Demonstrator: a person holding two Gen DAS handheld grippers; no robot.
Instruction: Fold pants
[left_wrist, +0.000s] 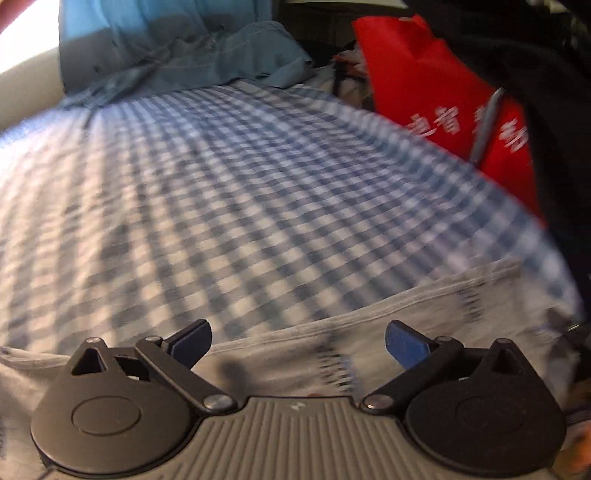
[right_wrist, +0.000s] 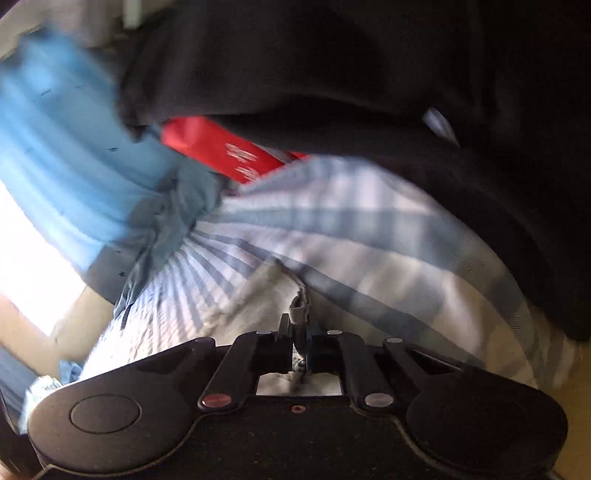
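Light grey pants (left_wrist: 332, 347) lie on a blue-and-white checked sheet (left_wrist: 229, 206), their hem edge running just in front of my left gripper (left_wrist: 297, 341). That gripper is open and empty, its blue pads wide apart just above the cloth. In the right wrist view my right gripper (right_wrist: 300, 328) is shut on a bunched fold of the light grey pants (right_wrist: 299, 304), with pale cloth (right_wrist: 251, 295) spreading out beyond the fingers. Both views are motion-blurred.
A crumpled blue cloth (left_wrist: 207, 55) lies at the far end of the bed. A red bag with white characters (left_wrist: 443, 96) stands at the right edge. Dark fabric (right_wrist: 332, 66) fills the upper right wrist view. Bright light comes from the left.
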